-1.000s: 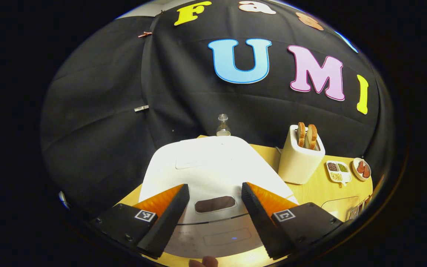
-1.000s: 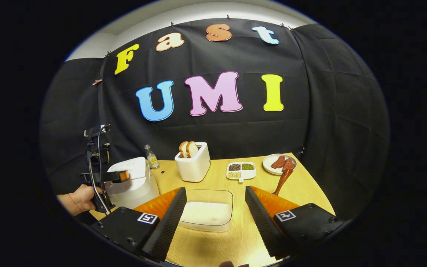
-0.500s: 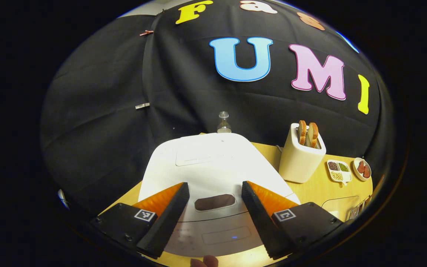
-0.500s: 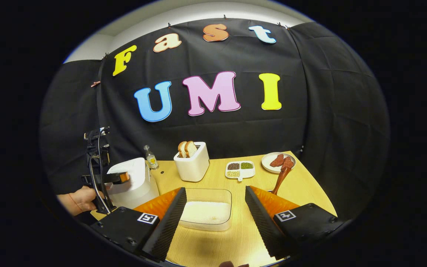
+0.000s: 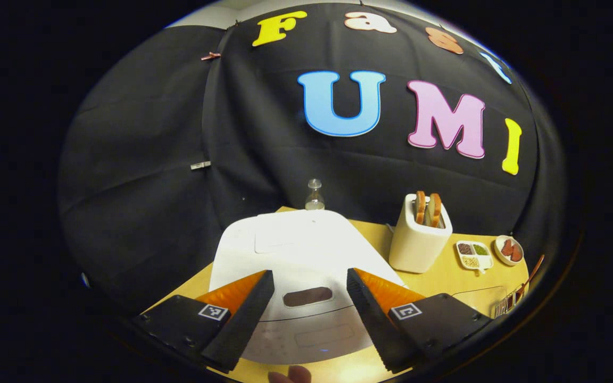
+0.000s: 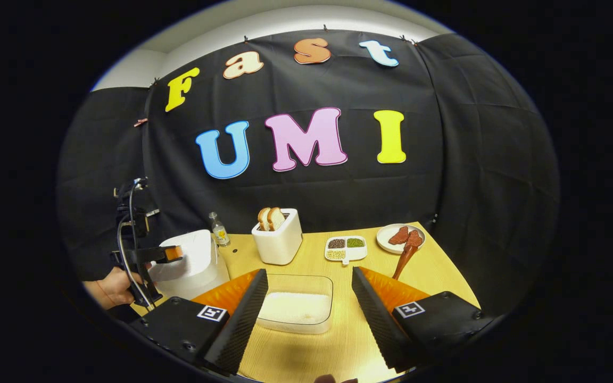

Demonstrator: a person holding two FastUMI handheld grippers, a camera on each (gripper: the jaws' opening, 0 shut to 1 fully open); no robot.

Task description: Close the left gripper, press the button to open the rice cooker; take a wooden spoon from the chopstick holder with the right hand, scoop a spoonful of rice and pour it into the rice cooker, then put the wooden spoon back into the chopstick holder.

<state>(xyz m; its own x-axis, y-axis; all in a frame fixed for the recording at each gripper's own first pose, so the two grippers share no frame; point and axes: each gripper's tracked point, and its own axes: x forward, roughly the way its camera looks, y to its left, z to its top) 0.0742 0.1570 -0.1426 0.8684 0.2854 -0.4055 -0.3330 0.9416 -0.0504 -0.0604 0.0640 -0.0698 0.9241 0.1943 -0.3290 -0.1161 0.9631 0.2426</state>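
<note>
Left gripper [image 5: 306, 306], fingers spread, has drawn slightly back above the shut cooker [image 5: 296, 250] at the bench's left edge; button unpressed, I judge; right gripper [image 6: 309, 303] gapes over the rice box [image 6: 296, 306].

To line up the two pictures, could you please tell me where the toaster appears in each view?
Left gripper view: the toaster stands right of centre, just right of the rice cooker.
Right gripper view: the toaster stands near the middle, behind the rice container.
Shared landmark: the divided dish of beans, to its right.

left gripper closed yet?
No: in the left gripper view the left gripper has its fingers wide apart above the shut rice cooker.
</note>
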